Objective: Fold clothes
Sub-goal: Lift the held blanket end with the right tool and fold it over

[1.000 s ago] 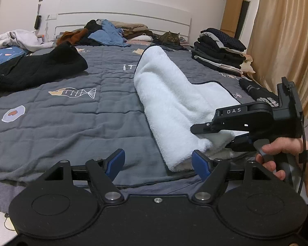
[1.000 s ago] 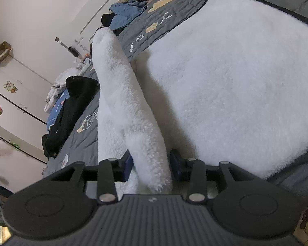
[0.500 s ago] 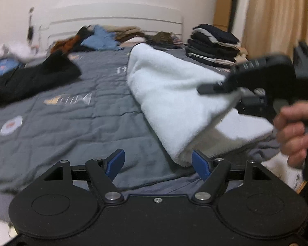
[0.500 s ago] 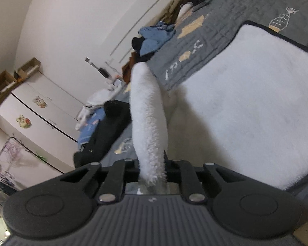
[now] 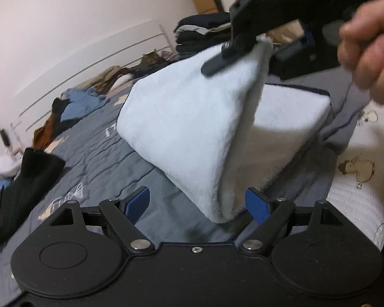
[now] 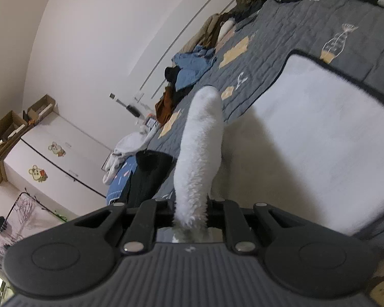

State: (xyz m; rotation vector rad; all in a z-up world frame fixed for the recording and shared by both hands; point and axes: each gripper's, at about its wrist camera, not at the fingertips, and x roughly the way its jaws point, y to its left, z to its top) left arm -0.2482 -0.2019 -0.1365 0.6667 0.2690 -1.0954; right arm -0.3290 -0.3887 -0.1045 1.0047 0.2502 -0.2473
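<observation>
Here, fluffy white blanket [image 5: 187, 133], dark-edged, one fold lifted, tent-shaped

dim, warm indoor light; strong fisheye bending at the edges, motion blur in the left view, soft shadows.

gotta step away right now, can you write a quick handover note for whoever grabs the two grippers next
Right gripper: shut on a corner of the fluffy white fleece garment with dark trim, holding that corner up off the grey quilted bedspread with fish prints.
Left gripper: jaws opening, empty; the garment's lower folded corner hangs between the blue pads without being pinched.
Garment: one half lies flat on the bedspread, the other half is raised over it.
Done: the fold is started.
Left: pinch the lower corner, lay the raised half across, smooth it. A heap of unfolded clothes waits by the headboard.
</observation>
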